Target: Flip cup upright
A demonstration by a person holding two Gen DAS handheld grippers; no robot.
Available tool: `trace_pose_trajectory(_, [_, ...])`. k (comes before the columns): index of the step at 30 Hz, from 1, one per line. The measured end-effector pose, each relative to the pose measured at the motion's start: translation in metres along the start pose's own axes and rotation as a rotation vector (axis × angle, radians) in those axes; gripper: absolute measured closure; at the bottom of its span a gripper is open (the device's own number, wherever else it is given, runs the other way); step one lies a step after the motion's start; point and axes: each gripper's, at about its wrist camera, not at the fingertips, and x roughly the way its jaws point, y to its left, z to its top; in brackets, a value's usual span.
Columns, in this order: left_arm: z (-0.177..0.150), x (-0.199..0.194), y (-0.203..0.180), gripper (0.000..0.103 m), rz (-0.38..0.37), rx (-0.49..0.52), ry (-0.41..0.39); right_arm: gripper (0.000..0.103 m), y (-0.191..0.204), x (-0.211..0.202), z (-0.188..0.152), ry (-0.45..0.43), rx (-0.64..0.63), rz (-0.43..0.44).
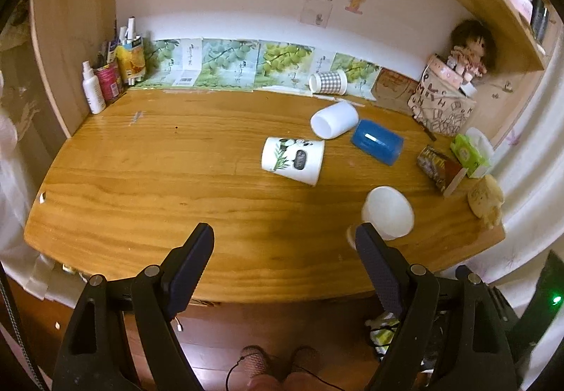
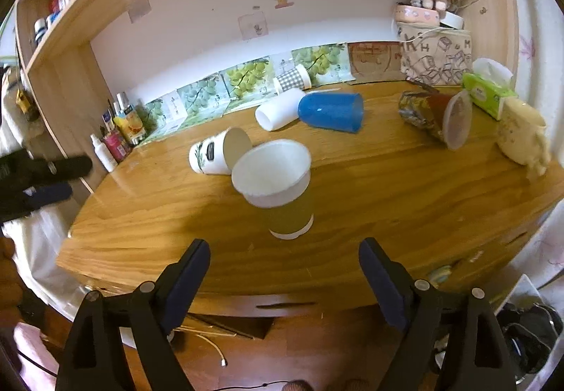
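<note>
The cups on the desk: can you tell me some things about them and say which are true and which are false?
1. The tan paper cup stands upright. True.
2. The blue cup stands upright. False: it lies on its side.
3. The right gripper holds the tan cup. False: its fingers are open and apart from it.
4. The panda cup lies on its side. True.
5. The left gripper is open. True.

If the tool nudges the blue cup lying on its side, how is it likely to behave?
The blue cup lies on its side on the wooden desk, so it would probably roll, curving because it tapers. It looks like thin plastic, likely light and easily shoved. It touches or nearly touches the white cup, which might move too.
</note>
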Motion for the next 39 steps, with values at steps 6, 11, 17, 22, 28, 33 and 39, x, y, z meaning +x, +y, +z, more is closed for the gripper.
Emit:
trace_pose_trajectory(6, [0.001,-0.035,-0.025,0.013,0.035,-0.038,-0.038,0.011,-0.001,-0.048,0.038,0.039,-0.021,0.022])
trace_pose_trajectory(11, [-0.002,-0.062,-0.041,0.004,0.080,-0.075,-0.085,0.011,0.003,-0.081,0.061,0.031,-0.127,0.006])
trace_pose_trajectory(17, [-0.009,-0.090,-0.065,0.001,0.113,-0.080,-0.151,0.002,-0.012,-0.113,0.074,0.074,-0.089,0.042])
trace_pose_trajectory(22, [-0.016,-0.109,-0.082,0.001,0.151,-0.042,-0.204,0.002,-0.021,-0.138,0.075,0.046,-0.031,0.060])
trace_pose_trajectory(28, [-0.020,-0.127,-0.088,0.000,0.205,-0.039,-0.296,0.001,-0.017,-0.165,0.072,-0.064,-0.040,0.014])
trace_pose_trajectory(33, [-0.024,-0.137,-0.093,0.000,0.223,-0.031,-0.363,0.001,-0.013,-0.186,0.068,-0.167,-0.069,0.033])
trace_pose_trajectory(39, [-0.029,-0.144,-0.107,0.000,0.228,0.027,-0.430,0.001,-0.015,-0.198,0.068,-0.238,-0.077,0.004])
